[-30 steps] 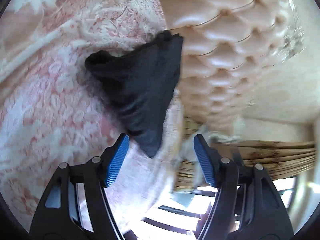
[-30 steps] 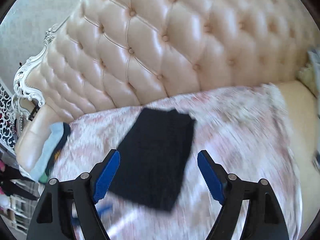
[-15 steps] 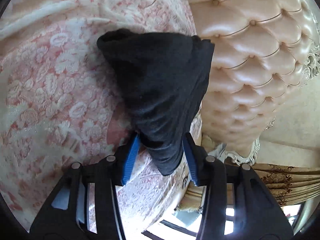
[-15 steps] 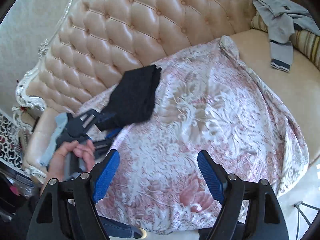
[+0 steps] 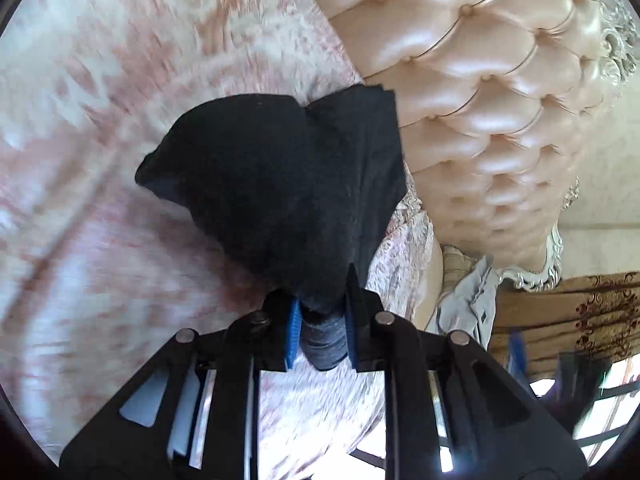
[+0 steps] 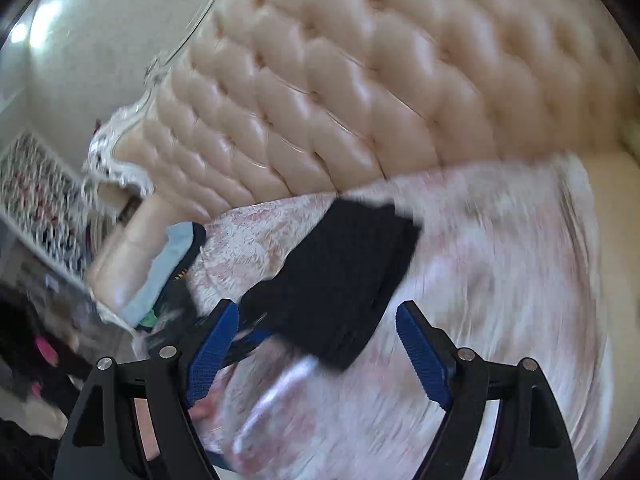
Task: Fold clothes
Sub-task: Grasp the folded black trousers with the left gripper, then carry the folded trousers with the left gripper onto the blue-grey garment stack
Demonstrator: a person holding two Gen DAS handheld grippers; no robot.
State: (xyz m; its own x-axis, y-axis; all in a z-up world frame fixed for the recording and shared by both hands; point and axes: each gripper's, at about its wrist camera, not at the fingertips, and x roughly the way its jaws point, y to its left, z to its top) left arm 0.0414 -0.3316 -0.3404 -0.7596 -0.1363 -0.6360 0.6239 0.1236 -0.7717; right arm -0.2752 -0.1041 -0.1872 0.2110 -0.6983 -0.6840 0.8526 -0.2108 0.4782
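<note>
A folded black garment (image 5: 288, 184) lies on the pink floral bedspread (image 5: 100, 160) beside the tufted headboard. My left gripper (image 5: 320, 320) is closing on the garment's near corner, and the bunched cloth is pinched between its blue pads (image 5: 294, 332). In the right wrist view the same black garment (image 6: 348, 280) lies ahead on the bedspread (image 6: 500, 280). My right gripper (image 6: 316, 348) hangs above the bed, its jaws opening wide with nothing between them. The left gripper (image 6: 248, 336) shows blurred at the garment's lower left edge.
A cream tufted headboard (image 6: 360, 92) rises behind the bed. Light blue and dark clothes (image 6: 172, 264) are piled on the bed's left corner. A grey garment (image 5: 468, 300) lies past the bed's edge, with gold curtains (image 5: 560, 312) beyond.
My left gripper has gone from open around the garment's corner to clamped on it and has lifted slightly. The right gripper has swung back towards the garment, still open.
</note>
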